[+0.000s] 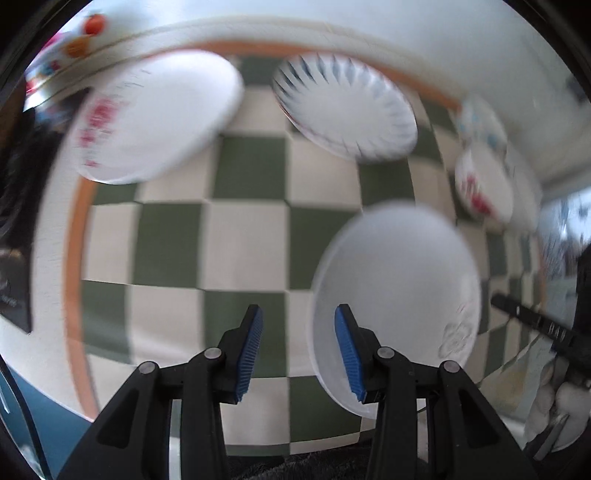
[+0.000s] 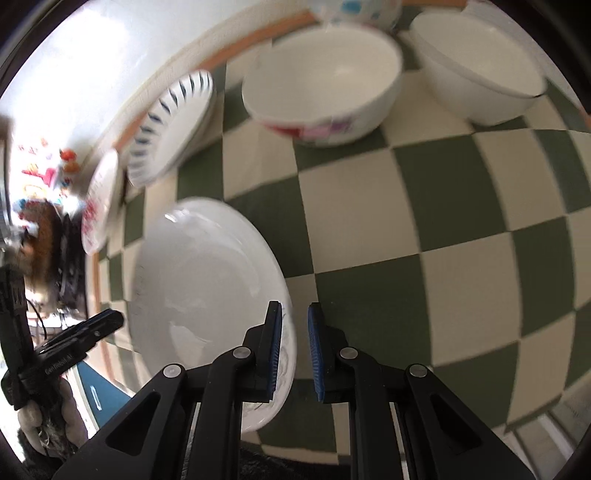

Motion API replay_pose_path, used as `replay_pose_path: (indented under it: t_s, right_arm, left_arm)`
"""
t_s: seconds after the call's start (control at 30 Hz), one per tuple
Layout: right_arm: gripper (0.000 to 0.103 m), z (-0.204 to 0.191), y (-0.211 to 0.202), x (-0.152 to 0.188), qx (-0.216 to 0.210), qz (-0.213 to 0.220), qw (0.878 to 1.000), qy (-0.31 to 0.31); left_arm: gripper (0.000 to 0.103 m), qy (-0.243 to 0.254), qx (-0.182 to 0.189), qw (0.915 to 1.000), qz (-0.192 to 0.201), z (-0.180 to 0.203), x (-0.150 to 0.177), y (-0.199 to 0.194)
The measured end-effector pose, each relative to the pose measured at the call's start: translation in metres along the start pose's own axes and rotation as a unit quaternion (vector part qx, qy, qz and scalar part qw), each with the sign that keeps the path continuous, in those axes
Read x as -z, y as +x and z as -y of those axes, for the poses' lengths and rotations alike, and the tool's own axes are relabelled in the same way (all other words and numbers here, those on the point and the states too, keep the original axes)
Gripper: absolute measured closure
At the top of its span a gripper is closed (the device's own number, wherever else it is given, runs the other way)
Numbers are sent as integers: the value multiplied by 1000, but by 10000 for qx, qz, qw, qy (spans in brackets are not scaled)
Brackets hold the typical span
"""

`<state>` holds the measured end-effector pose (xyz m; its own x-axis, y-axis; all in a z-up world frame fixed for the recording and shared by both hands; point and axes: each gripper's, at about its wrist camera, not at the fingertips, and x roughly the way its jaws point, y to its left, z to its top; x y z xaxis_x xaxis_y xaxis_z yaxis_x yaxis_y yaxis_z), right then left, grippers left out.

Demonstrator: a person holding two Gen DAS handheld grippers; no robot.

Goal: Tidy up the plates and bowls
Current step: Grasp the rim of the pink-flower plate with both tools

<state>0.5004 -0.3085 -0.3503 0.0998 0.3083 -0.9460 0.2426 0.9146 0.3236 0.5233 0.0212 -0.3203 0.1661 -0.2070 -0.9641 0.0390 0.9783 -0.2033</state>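
A plain white plate (image 1: 399,291) (image 2: 207,295) lies near the front edge of the green-and-cream checked cloth (image 1: 243,243). My left gripper (image 1: 298,350) is open and empty just left of it. My right gripper (image 2: 295,350) is open, its jaws either side of the plate's right rim, not closed on it. Farther back lie a plate with red flowers (image 1: 155,118) (image 2: 98,206) and a blue-striped plate (image 1: 347,107) (image 2: 173,125). Bowls stand at the far right: a red-patterned bowl (image 2: 325,85) (image 1: 484,184), a plain white bowl (image 2: 480,66) and a blue-dotted bowl (image 2: 358,11) (image 1: 480,118).
The cloth has an orange border (image 1: 75,258) and ends close to my grippers. The left gripper shows in the right wrist view (image 2: 74,339) at the left edge. The right gripper's side shows in the left wrist view (image 1: 535,325). Colourful clutter (image 2: 44,173) stands beyond the table.
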Motion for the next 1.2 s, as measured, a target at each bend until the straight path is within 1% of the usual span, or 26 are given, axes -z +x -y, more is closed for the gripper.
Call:
replay_pose_path:
  t_s: [0.1,0.17,0.2,0.23,0.27,0.3,0.37,0.4,0.43,0.5,0.6,0.7,0.83,0.9,0.97,1.0,1.07,1.1,1.2]
  right_arm:
    - [86,-22,-26,0,-94,231,9995,-216]
    - [86,-51,-35,-6,-239,260,9986,-404]
    - [83,-72,-37,-12,-359,262,9975,-554]
    - [78,-92,-36,-18,-458,250,9961,-704]
    - [75,-111,-33,-25,-561,228,9946,-842]
    - [73,-134,-27,-34,-692,188,9926,-983]
    - [72,-173,-9,-55,-881,110,9897,-1123]
    - [72,-198,5,-71,-902,59,9882,-1239]
    - [72,-214,15,-81,-854,37,9880,-1284]
    - [72,-258,48,-113,-828,-95,9858,-1458]
    - [72,-301,93,-151,-650,-280,9844,-1609]
    - [72,-328,131,-183,-397,-391,9844,-1669]
    - [72,-342,170,-207,-139,-562,9835,-1711]
    - [72,-345,187,-215,-133,-723,9829,-1687]
    - [72,-343,199,-219,-155,-876,9820,-1665]
    - [73,-342,202,-219,-147,-903,9821,-1648]
    - [80,-342,209,-218,-181,-911,9817,-1660]
    - [85,-342,212,-217,-266,-941,9807,-1694]
    - [85,-344,210,-211,-170,-850,9785,-1874]
  left_arm:
    - [63,-445,27,9985,316,-31,-13,-30]
    - [63,-780,11,9956,516,-60,-26,-45]
    - [63,-930,21,9941,552,-76,-34,-49]
    - [63,-1089,48,9924,574,-92,-43,-50]
    - [63,-1288,38,9901,558,-112,-53,-47]
    - [63,-1415,33,9885,531,-125,-59,-44]
    - [63,-1757,43,9835,427,-161,-72,-33]
    - [63,-1902,28,9810,379,-178,-80,-26]
    - [63,-1991,28,9794,346,-193,-86,-19]
    - [63,-2097,-10,9774,276,-214,-97,-9]
    - [63,-2204,-65,9753,124,-237,-111,12]
    - [63,-2286,-33,9735,-19,-253,-124,31]
    - [63,-2241,30,9744,-179,-260,-136,48]
    - [64,-2188,76,9755,-222,-262,-140,54]
    - [64,-2070,88,9780,-226,-261,-142,58]
    - [70,-2012,103,9793,-187,-260,-143,58]
    - [79,-1909,239,9812,-127,-259,-147,58]
    - [79,-1868,275,9819,-115,-257,-148,58]
    - [79,-1798,103,9836,-48,-252,-149,56]
